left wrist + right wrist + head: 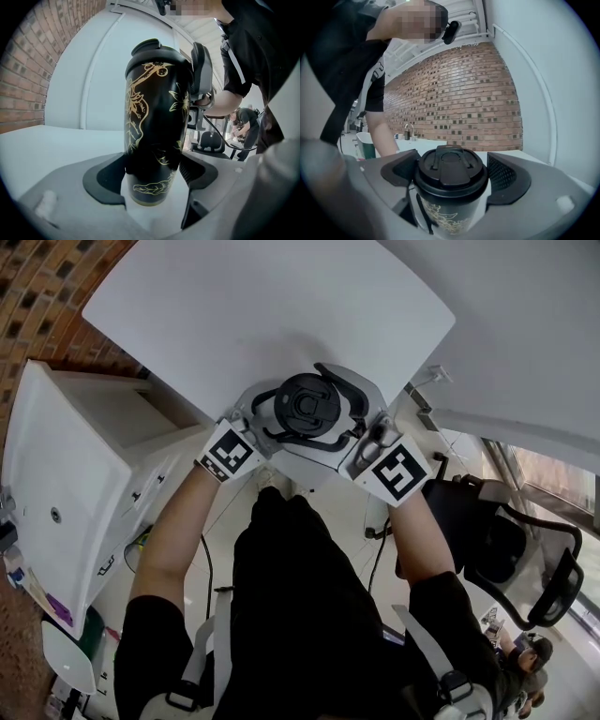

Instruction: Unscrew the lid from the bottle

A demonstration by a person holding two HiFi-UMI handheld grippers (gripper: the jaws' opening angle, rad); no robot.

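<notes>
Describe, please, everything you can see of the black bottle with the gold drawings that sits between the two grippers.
The glossy black bottle tapers towards its base and carries gold line drawings of leaves and flowers. It stands upright. A matte black lid with a flip tab is seated on top, not yet off. The left gripper clamps its lower body, with pads pressed on both sides. The right gripper has its jaws round the lid's rim and appears to press it.

Forearms [173, 531] stretched forward, the left gripper [152, 172] clamps its jaws on the bottle [157, 108] low down while the right gripper [451, 176] presses its jaws against the lid [451, 166].
</notes>
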